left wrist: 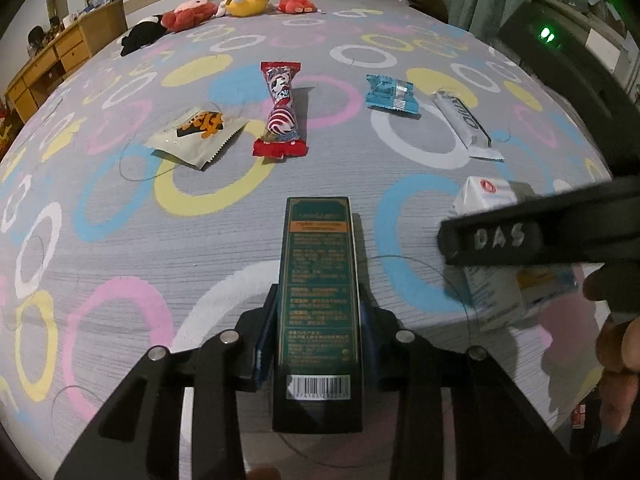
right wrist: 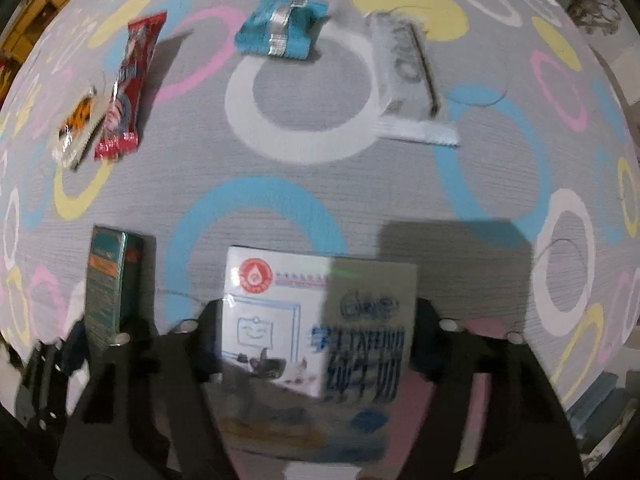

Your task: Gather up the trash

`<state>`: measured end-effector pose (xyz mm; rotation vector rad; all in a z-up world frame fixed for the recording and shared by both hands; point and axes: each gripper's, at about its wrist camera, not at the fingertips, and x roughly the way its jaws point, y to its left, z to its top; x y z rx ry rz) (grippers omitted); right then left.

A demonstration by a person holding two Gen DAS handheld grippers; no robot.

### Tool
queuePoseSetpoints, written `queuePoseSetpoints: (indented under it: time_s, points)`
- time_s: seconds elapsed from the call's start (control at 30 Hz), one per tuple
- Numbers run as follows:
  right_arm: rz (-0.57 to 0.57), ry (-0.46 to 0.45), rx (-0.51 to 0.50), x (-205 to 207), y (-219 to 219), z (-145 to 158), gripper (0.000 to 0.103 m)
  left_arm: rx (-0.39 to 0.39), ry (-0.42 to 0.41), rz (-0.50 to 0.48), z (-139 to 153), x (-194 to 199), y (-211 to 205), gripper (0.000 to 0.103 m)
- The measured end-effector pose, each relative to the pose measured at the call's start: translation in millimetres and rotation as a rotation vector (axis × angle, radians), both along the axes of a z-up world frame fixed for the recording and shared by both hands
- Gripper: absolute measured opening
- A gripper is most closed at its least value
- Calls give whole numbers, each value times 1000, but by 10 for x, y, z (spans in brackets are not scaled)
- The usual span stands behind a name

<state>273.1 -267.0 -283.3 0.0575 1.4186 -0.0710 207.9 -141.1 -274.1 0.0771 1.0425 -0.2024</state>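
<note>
Box: dark green box (left wrist: 318, 312), bottom centre of left wrist view, lying on the bed (left wrist: 120, 240)
Left gripper (left wrist: 318, 344): pinching the green box on both sides
Carton: white milk carton (right wrist: 316, 320), bottom centre of right wrist view, a bit blurry
Right gripper (right wrist: 316, 344): clamped around the carton
Wrappers: red one (left wrist: 280, 112), blue one (left wrist: 390, 94), white one (left wrist: 466, 124), all further up the bed
Plushies (left wrist: 240, 2): top edge
</note>
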Motion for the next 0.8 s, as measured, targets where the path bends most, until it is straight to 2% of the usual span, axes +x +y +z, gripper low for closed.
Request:
queuePoseSetpoints:
  time_s: [0.47,0.8]
  points:
    - [-1,-43,-4,-216,116,97,62,-5,-14,-21,167,-104,17,35]
    - [21,-118,2,-381,178,526,62,-18,-36,-19,400,-273,94,35]
